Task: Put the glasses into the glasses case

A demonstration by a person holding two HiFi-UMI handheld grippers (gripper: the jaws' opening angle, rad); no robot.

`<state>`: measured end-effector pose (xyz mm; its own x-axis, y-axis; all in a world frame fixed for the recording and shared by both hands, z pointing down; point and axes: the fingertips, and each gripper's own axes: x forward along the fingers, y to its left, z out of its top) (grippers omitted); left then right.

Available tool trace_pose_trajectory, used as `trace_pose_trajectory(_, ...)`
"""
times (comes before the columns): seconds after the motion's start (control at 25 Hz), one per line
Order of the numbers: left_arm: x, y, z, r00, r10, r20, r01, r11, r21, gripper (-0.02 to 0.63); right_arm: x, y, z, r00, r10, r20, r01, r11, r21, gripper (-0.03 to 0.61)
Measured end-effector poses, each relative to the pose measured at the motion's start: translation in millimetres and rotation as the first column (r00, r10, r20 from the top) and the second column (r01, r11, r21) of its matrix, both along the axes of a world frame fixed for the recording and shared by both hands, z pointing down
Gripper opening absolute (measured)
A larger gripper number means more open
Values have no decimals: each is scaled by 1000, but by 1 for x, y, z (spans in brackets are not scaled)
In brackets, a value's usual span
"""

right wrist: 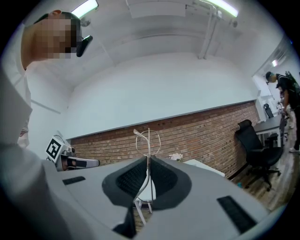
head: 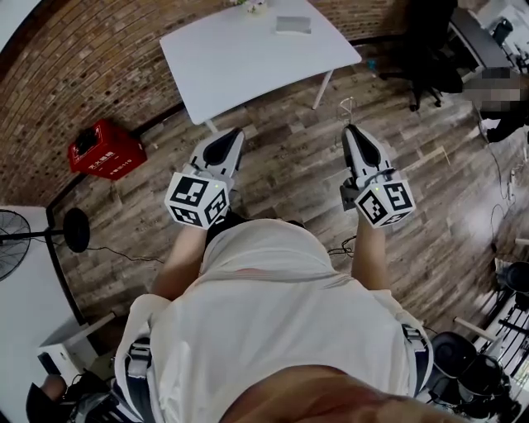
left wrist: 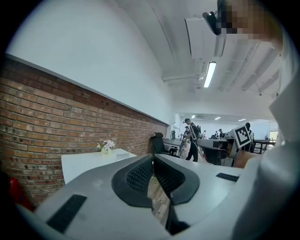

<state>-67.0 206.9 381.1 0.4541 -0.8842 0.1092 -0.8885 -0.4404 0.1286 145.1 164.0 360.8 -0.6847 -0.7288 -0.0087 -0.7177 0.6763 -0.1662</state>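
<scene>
A wood-plank floor runs up to a brick wall, and a white table [head: 248,62] stands against that wall in front of the standing person. The glasses [head: 345,108], a thin wire frame, are held up in the air on the near side of the table, off its right front corner and well clear of its top. In the right gripper view the glasses [right wrist: 148,139] stand upright, with the lens rims above the jaw tips and one temple running down between the pads. The right gripper [head: 350,130] is clamped on them, its jaws pressed together on the frame. The glasses case [head: 293,24], a flat grey oblong, lies on the far right part of the table, well apart from the glasses; whether its lid is open cannot be told. A small bunch of flowers [head: 252,5] sits at the table's back edge, left of the case. The left gripper [head: 233,132] hangs before the table's near edge toward its left side; in its own view the left gripper [left wrist: 153,157] has its jaws drawn together with nothing between them. A red box [head: 106,149] lies on the floor left of the table by the wall, and a black office chair [head: 421,54] stands off to the table's right.
</scene>
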Motion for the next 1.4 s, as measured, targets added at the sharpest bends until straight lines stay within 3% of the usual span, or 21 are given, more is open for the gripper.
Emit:
trace_pose_trajectory(0.36, 12, 1, -4, 997, 14, 71, -14, 1000, 5, 18, 13, -3, 2, 998, 9, 57, -9, 1000, -1, 78)
trace_pose_trajectory(0.64, 19, -20, 4, 997, 45, 67, -46, 999, 19, 18, 18, -20, 14, 998, 24, 50, -22, 999, -31, 78)
trace_pose_trajectory(0.84, 19, -64, 18, 996, 65, 65, -63, 998, -23, 18, 25, -47, 14, 995, 74, 61, -72, 997, -41, 78)
trace_pose_trajectory(1.04, 21, -125, 11, 996, 85, 31, -85, 996, 3, 18, 38, -98, 7, 985, 155, 74, -152, 988, -38, 80)
trace_pose_trajectory(1.4, -2, -226, 5, 994, 80, -69, -79, 997, 9, 20, 23, -183, -17, 986, 164, 27, -163, 986, -16, 80)
